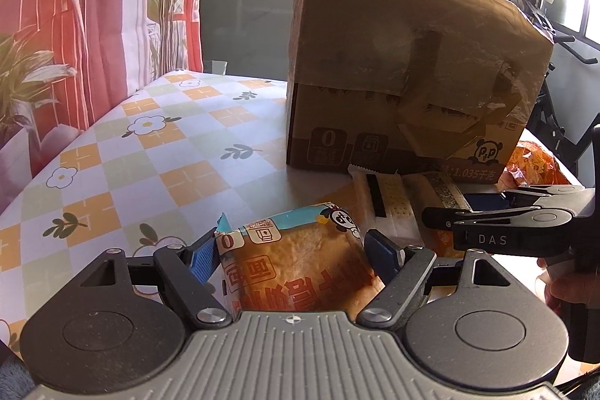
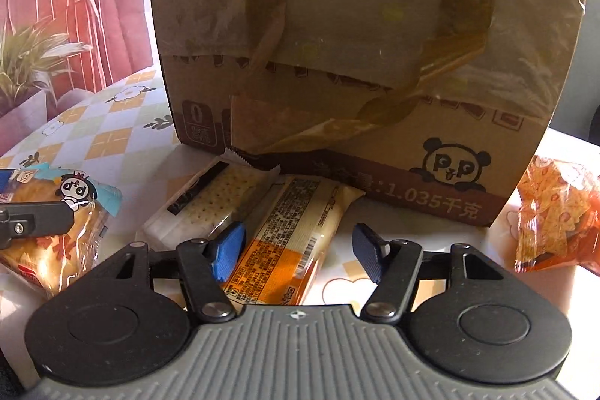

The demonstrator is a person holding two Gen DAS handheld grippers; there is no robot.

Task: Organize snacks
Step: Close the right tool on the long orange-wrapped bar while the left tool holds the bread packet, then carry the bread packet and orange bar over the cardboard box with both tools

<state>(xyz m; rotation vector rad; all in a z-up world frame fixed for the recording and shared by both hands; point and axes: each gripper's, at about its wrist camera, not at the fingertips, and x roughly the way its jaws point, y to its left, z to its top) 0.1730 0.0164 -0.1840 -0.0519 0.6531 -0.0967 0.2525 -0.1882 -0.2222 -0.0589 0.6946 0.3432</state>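
Note:
My left gripper [image 1: 290, 252] has its blue pads on both sides of a bread packet with a panda print [image 1: 300, 261]; it also shows in the right wrist view [image 2: 56, 223]. My right gripper [image 2: 298, 244] is open over an orange-and-white snack packet [image 2: 288, 238], not closed on it. A white cracker packet [image 2: 213, 205] lies to its left. The large cardboard box [image 2: 356, 36] stands just behind them on the table; it also shows in the left wrist view [image 1: 405, 62]. The right gripper [image 1: 487, 223] shows at the right of the left wrist view.
An orange bag of small snacks [image 2: 555, 212] lies right of the box. The table has a checked floral cloth [image 1: 150, 145]. A red chair [image 1: 48, 6] and plants [image 2: 30, 62] stand at the left beyond the table edge.

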